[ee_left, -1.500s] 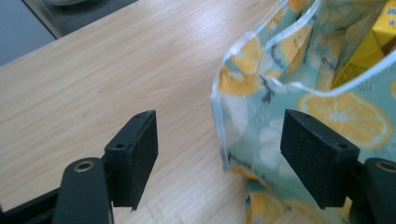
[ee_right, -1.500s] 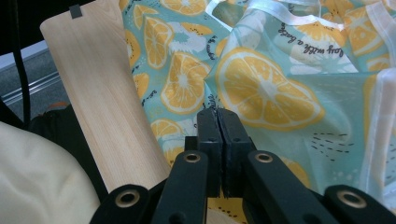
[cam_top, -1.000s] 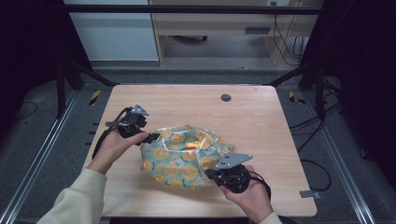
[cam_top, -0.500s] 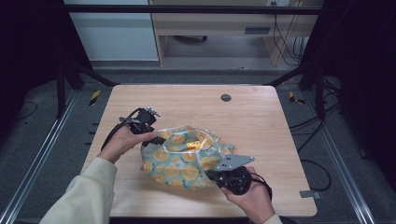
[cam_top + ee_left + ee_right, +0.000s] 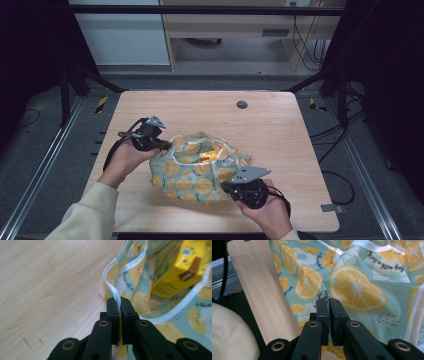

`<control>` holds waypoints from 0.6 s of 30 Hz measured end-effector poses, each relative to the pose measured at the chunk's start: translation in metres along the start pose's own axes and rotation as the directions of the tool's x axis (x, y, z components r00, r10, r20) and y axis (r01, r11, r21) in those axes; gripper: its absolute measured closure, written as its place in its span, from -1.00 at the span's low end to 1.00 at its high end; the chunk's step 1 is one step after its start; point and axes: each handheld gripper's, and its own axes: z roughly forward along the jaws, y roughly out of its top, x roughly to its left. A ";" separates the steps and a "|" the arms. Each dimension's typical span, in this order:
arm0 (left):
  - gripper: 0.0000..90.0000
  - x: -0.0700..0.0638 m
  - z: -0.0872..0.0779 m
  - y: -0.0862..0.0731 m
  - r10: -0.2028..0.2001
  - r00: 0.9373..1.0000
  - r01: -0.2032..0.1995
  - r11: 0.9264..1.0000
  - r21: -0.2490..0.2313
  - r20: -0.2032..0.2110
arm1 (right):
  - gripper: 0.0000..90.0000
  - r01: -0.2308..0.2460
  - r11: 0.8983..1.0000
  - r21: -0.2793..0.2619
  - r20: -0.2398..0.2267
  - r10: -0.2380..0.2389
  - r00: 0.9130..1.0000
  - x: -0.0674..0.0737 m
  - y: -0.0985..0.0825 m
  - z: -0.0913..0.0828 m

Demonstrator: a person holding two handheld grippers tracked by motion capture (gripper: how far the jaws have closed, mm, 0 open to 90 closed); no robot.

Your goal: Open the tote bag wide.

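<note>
Writing: the bag (image 5: 362,285) is showing script beside its lemon slices, partly readable as "lay with a bach"; the carton's (image 5: 180,267) small print is too blurred to read.
Left gripper (image 5: 117,302): its jaws have just been closing and are now pinching the bag's white ribbon edge (image 5: 112,290).
Right gripper (image 5: 326,302): clenched, nipping a fold of the bag's cloth.
Bag position: lying mid-table (image 5: 150,105) between both grippers, mouth gaping.
Materials: thin crumpled teal cloth; glossy yellow boxy carton lying inside; pale wood-grain tabletop.
</note>
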 end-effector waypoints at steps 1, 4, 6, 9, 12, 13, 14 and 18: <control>0.96 -0.003 -0.006 -0.002 0.001 1.000 -0.001 1.000 -0.022 0.001 | 0.93 0.003 1.000 0.006 0.007 -0.003 1.000 0.000 -0.001 0.001; 0.97 -0.014 -0.023 -0.010 0.004 1.000 -0.002 0.995 -0.098 0.025 | 0.92 -0.006 1.000 0.013 0.018 0.005 1.000 -0.002 -0.003 0.004; 0.98 -0.022 -0.033 -0.015 0.013 0.999 -0.006 0.990 -0.140 0.049 | 0.92 -0.004 1.000 0.022 0.031 0.003 1.000 -0.002 -0.004 0.007; 0.99 -0.031 -0.043 -0.024 0.026 0.995 -0.008 0.983 -0.181 0.099 | 0.92 -0.008 0.999 0.032 0.047 0.006 0.999 -0.004 -0.005 0.013; 0.99 -0.038 -0.048 -0.033 0.038 0.988 -0.009 0.982 -0.190 0.151 | 0.90 -0.012 0.999 0.042 0.058 0.009 0.998 -0.004 -0.008 0.018; 0.99 -0.040 -0.048 -0.035 0.048 0.986 -0.019 0.983 -0.184 0.158 | 0.90 -0.016 0.999 0.048 0.061 0.013 0.998 -0.005 -0.009 0.020; 0.99 -0.042 -0.048 -0.038 0.053 0.985 -0.024 0.984 -0.177 0.163 | 0.90 -0.015 0.999 0.052 0.064 0.012 0.998 -0.005 -0.010 0.021; 0.99 -0.048 -0.045 -0.047 0.084 0.980 -0.059 0.988 -0.142 0.178 | 0.89 -0.015 0.997 0.077 0.085 0.009 0.996 -0.009 -0.015 0.030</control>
